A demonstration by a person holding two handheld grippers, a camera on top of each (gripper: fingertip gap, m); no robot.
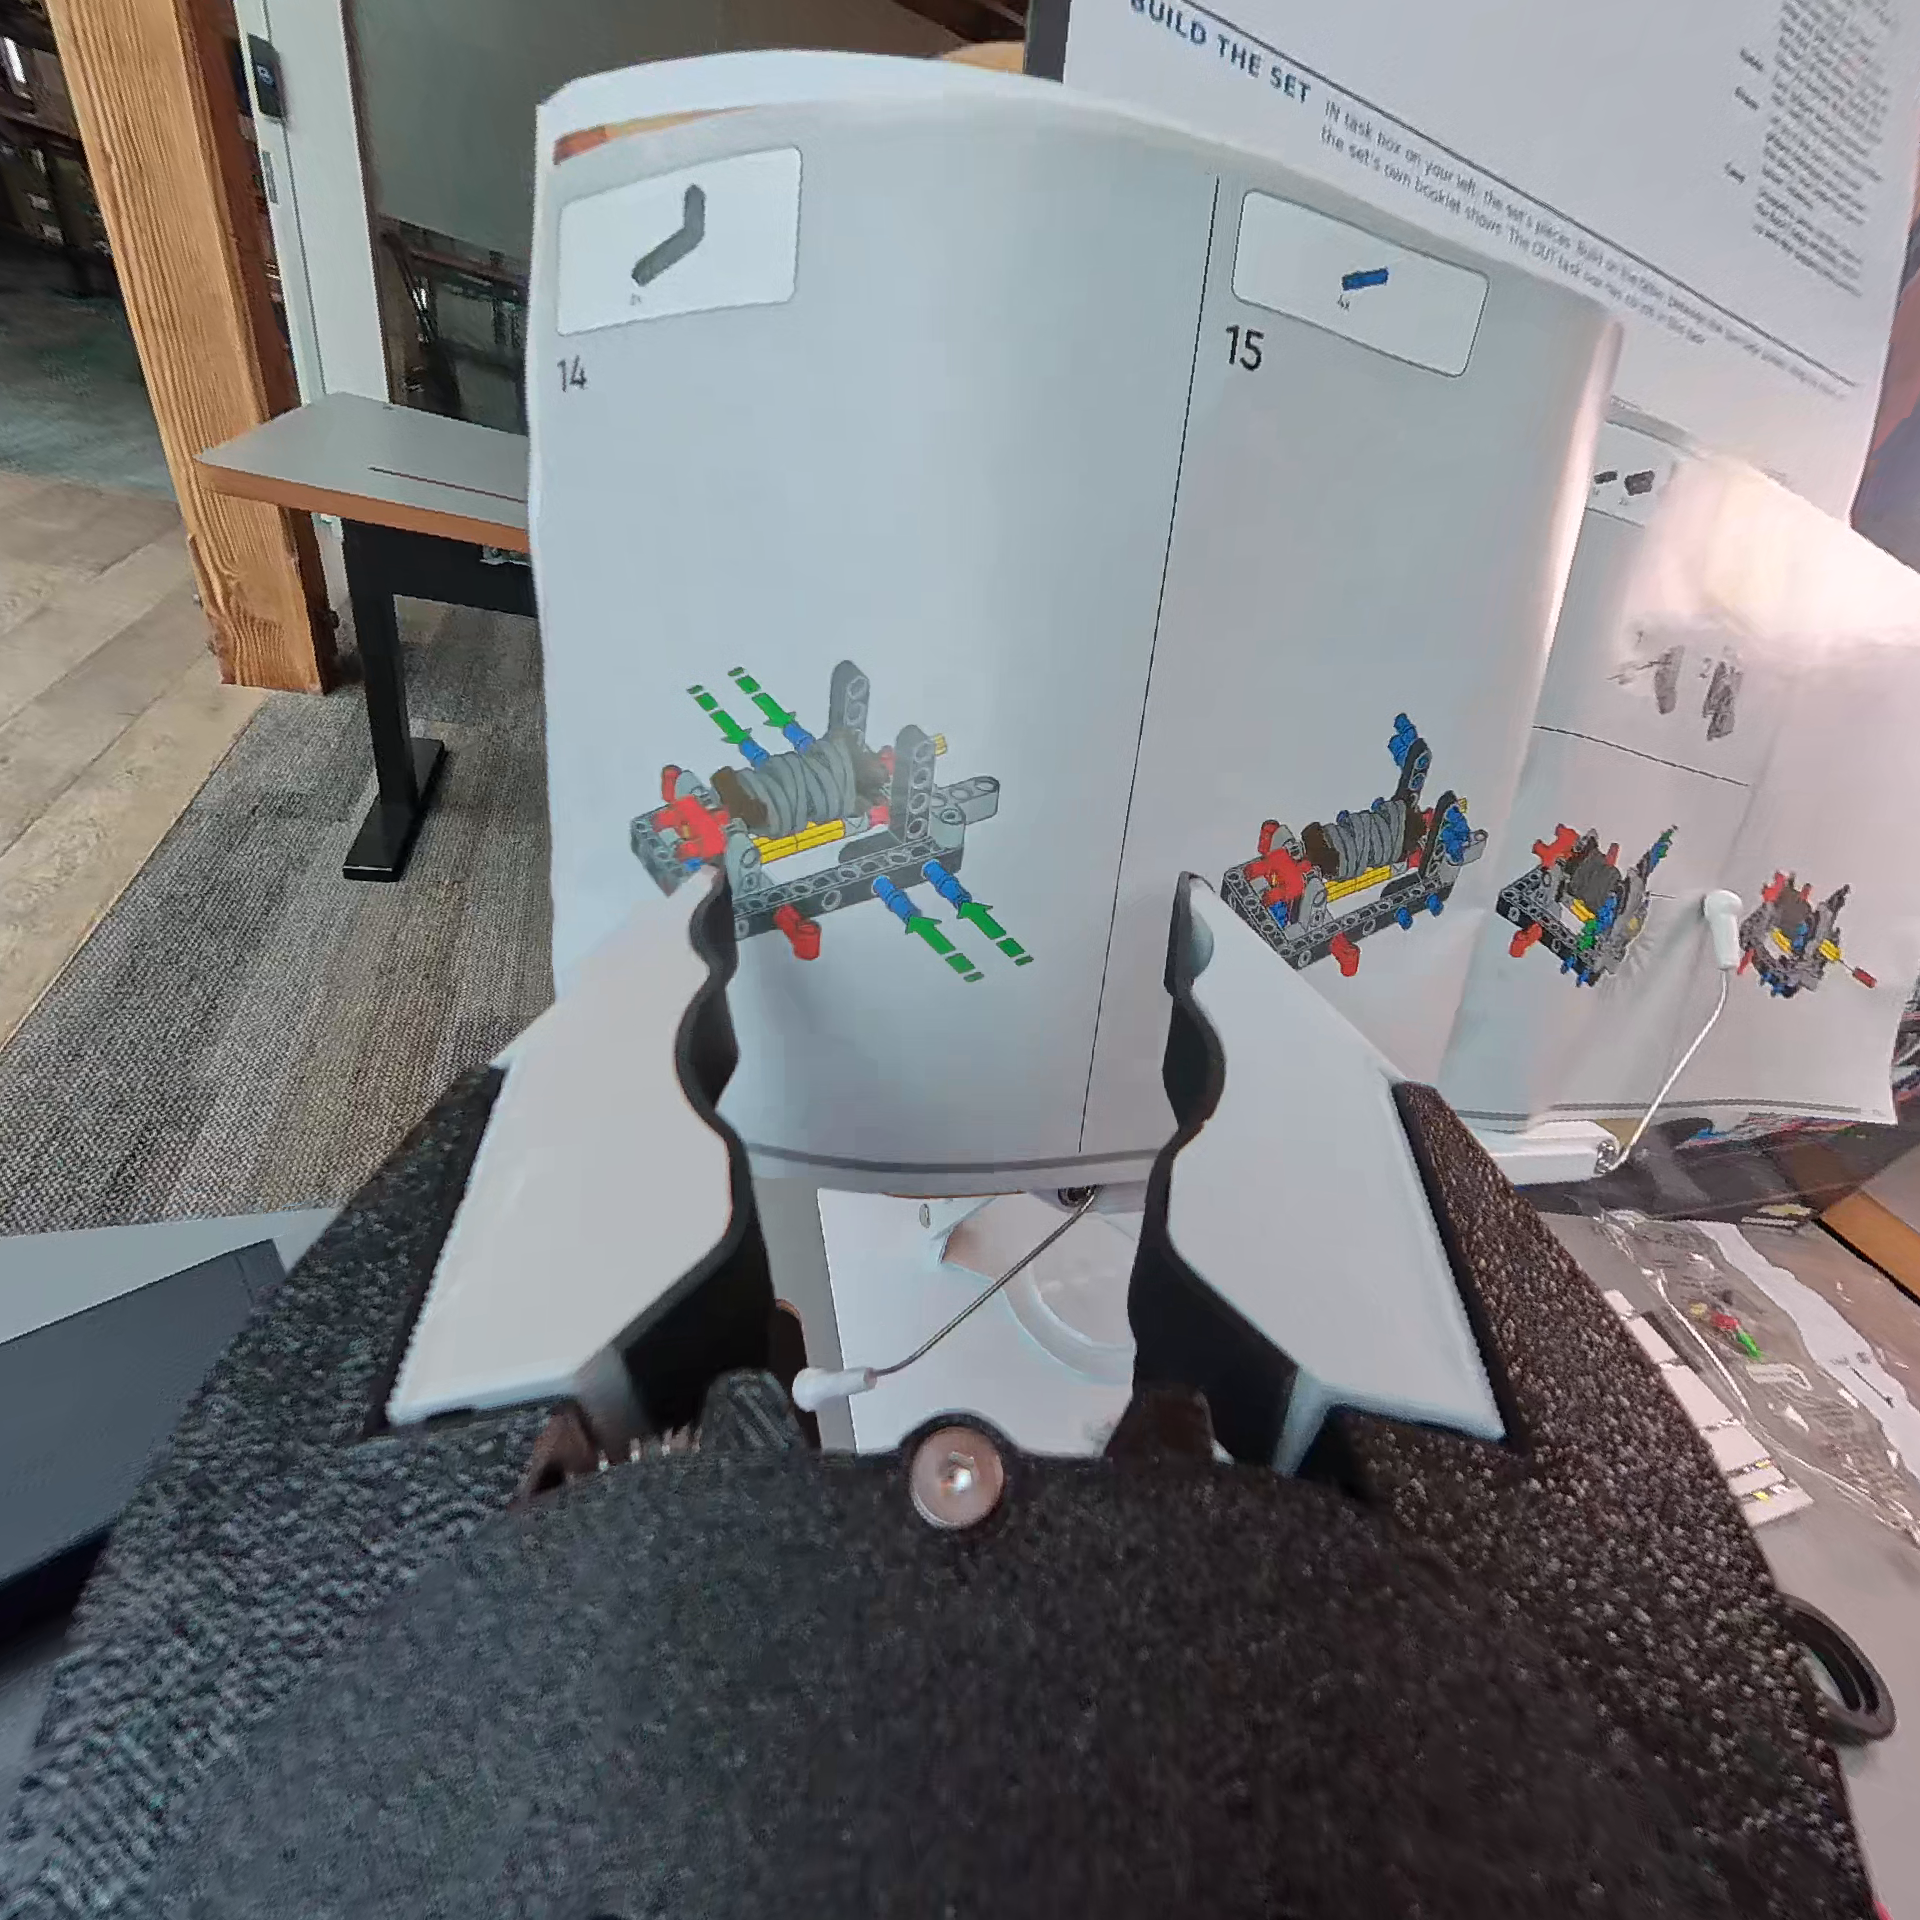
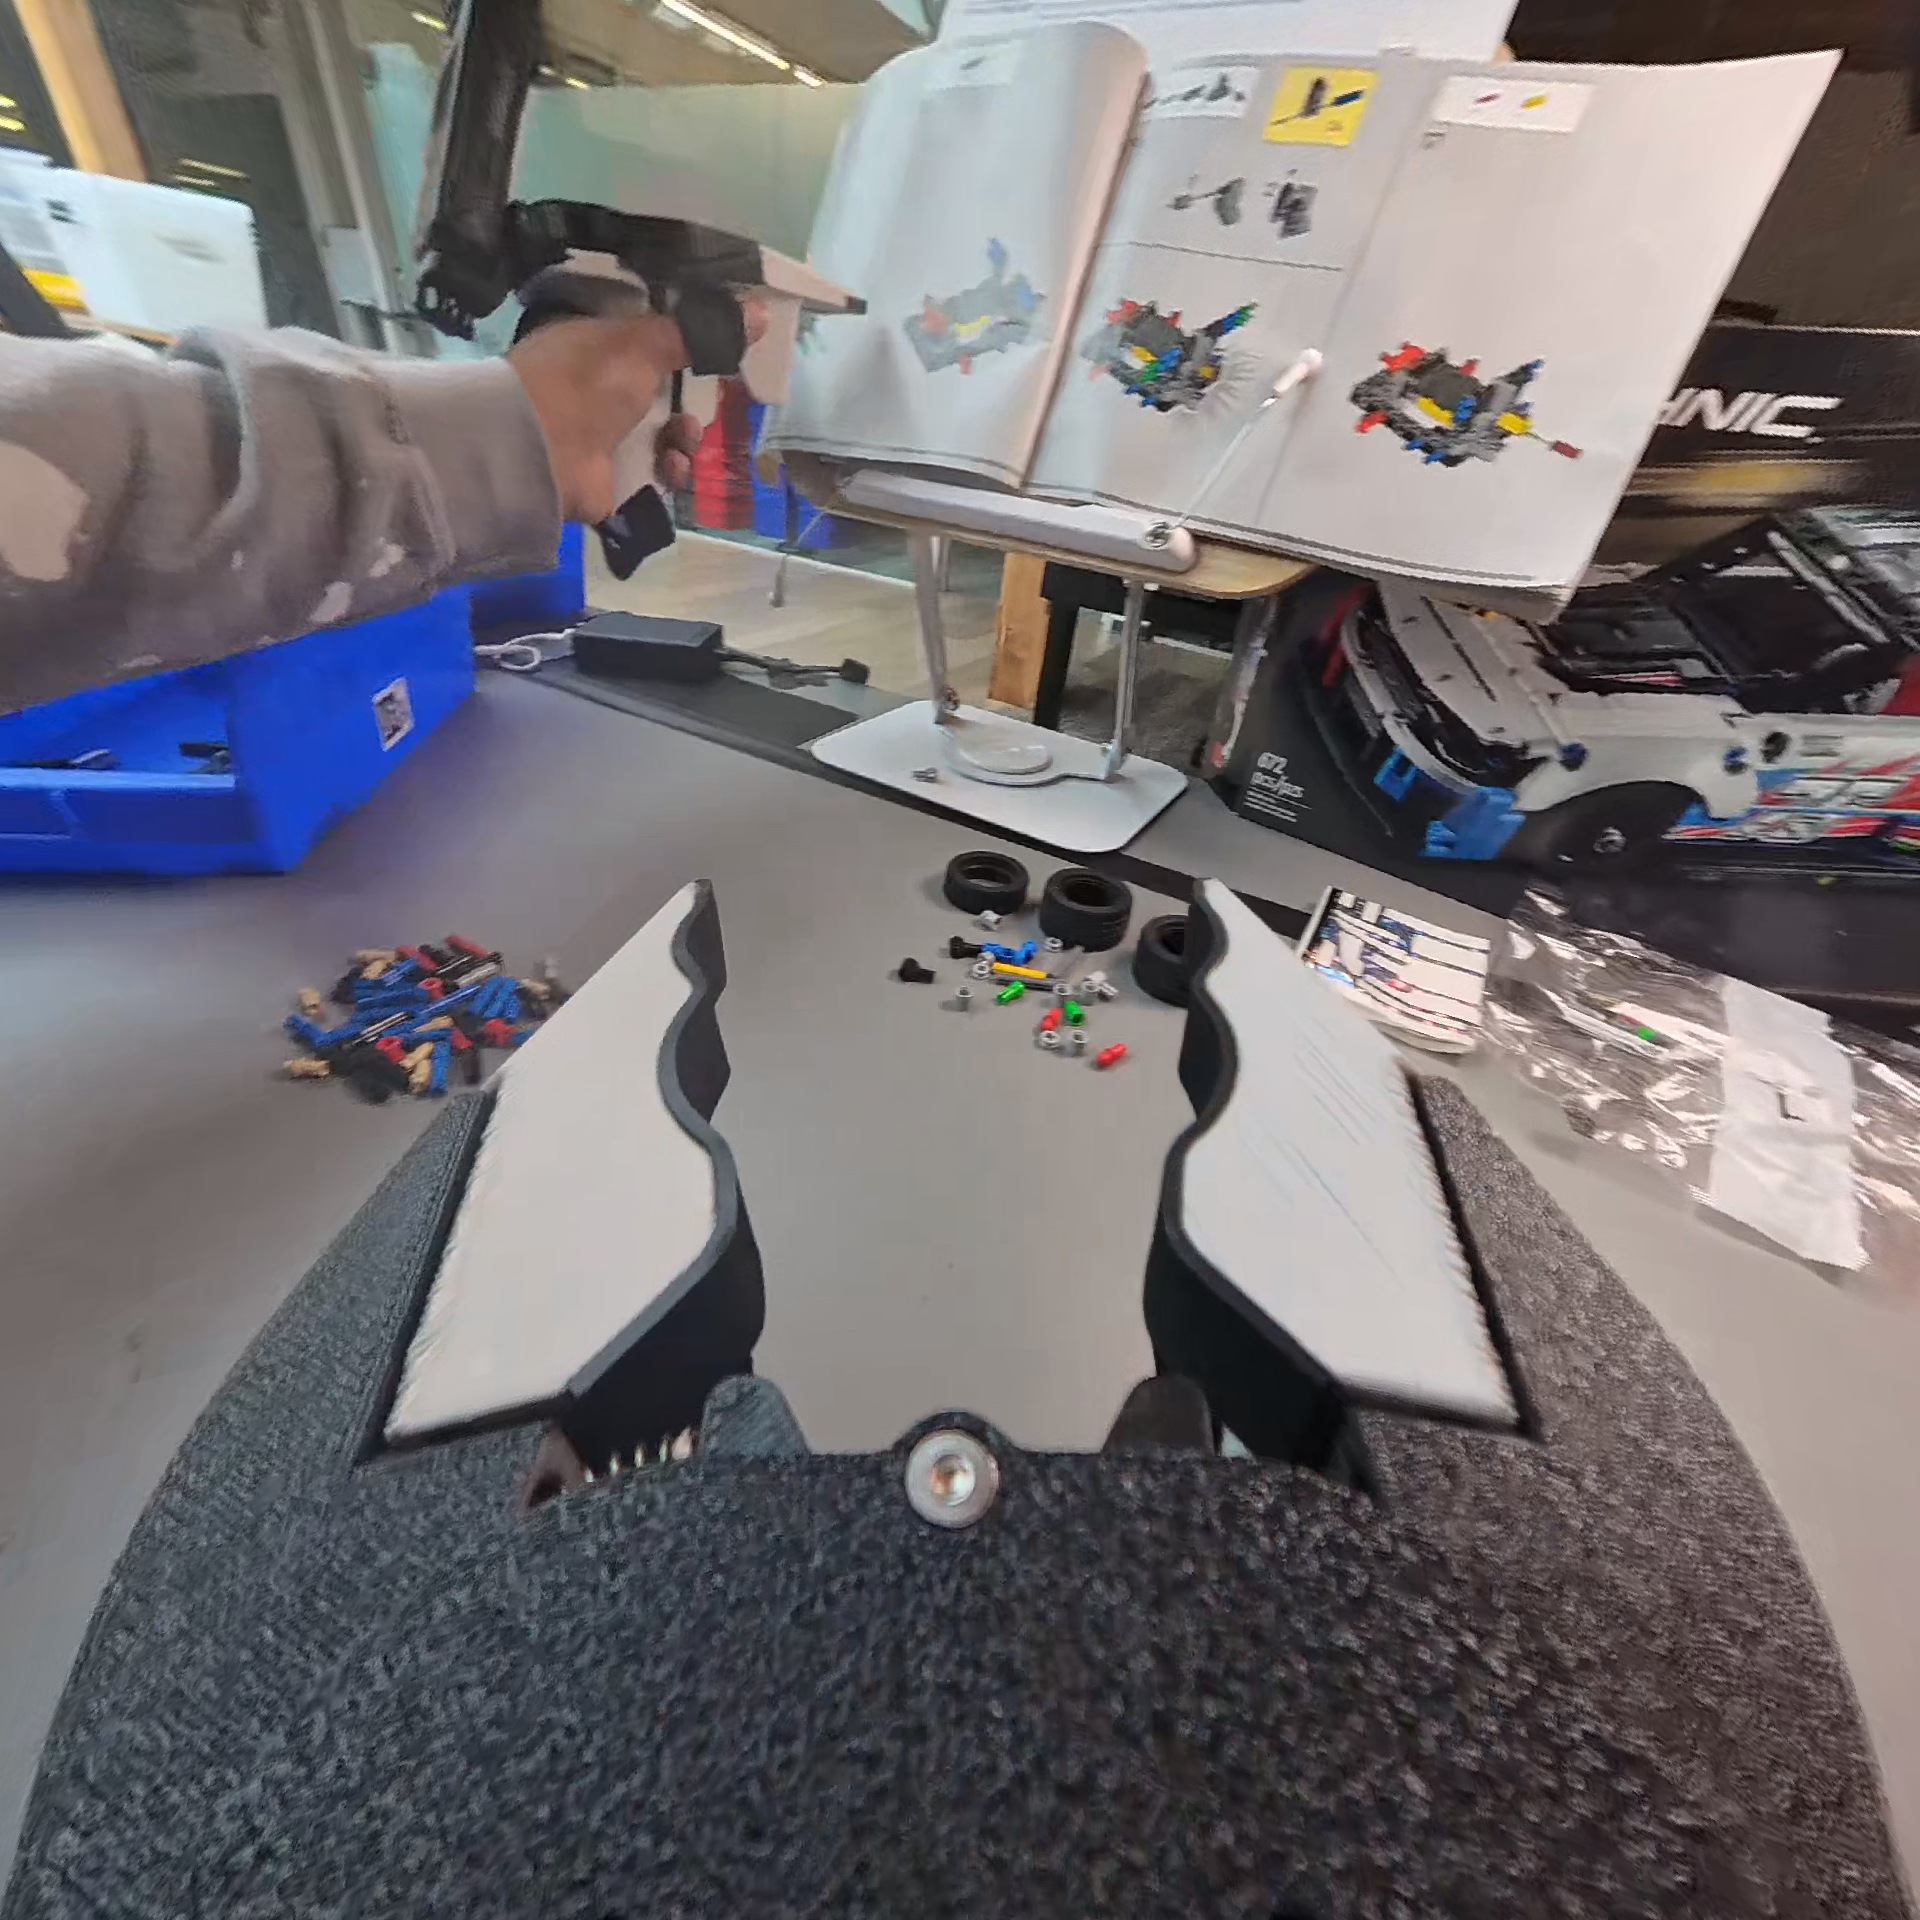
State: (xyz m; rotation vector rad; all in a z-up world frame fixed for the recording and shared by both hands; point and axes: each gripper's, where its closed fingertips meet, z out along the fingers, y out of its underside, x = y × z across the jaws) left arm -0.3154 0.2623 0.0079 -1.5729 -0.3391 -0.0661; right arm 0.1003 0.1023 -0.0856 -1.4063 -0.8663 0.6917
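Right gripper (image 2: 951, 904), with its grey-faced, black-edged fingers spread wide and holding nothing, hangs above the grey table (image 2: 935, 1195). Just beyond its tips lies a loose scatter of small coloured pins and bushes (image 2: 1039, 992) beside three black rubber tyres (image 2: 1086, 904); a separate heap of blue, black, red and tan connector pins (image 2: 416, 1023) lies to the left, well apart. No assembled structure shows on the table in either view, so the parts appear unjoined. Farther right lie clear crumpled plastic bags (image 2: 1621, 1039), and farther left stands a blue plastic bin (image 2: 312, 727). Beyond, the left gripper (image 1: 951, 894), likewise wide open and empty, is raised close to a curling white page of the open instruction booklet (image 1: 883, 520), which rests on a white metal book stand (image 2: 997, 769) with wire page holders; whether a finger touches the page cannot be told. Behind stands a dark printed product box showing a white car (image 2: 1558, 727).
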